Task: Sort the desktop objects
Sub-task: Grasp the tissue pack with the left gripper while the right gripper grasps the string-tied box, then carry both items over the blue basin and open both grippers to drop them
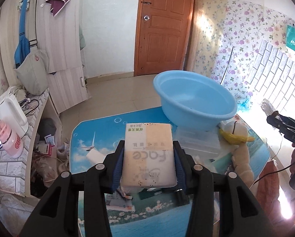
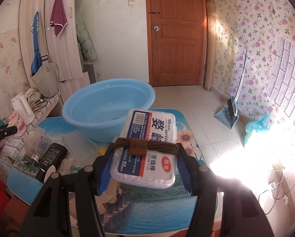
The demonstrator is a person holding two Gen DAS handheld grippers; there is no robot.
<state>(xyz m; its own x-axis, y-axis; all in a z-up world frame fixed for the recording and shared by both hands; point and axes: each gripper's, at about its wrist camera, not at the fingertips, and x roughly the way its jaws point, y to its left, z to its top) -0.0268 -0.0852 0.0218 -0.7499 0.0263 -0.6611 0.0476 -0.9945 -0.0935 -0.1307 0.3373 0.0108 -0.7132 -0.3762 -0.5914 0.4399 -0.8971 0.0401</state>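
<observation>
Table (image 1: 100, 126) is a mess: left gripper (image 1: 148, 158) clamps tissues (image 1: 148, 154), right gripper (image 2: 145, 156) clamps floss box (image 2: 147, 144), basin (image 2: 108, 102) empty, toy (image 1: 234, 134) and bottle (image 2: 50, 156) left.

You've got a tissue pack (image 1: 149, 154), white and pale orange with "face" printed on it and dark specks on the wrap, held lengthwise off the table and pointing at the basin (image 1: 194, 100), a light blue plastic tub sitting empty on clear boxes at the far side. Your other item is a floss pick box (image 2: 149, 148), clear plastic with a blue, white and red label, tilted up off the table with a brown hair tie (image 2: 145, 147) stretched across its middle.
</observation>
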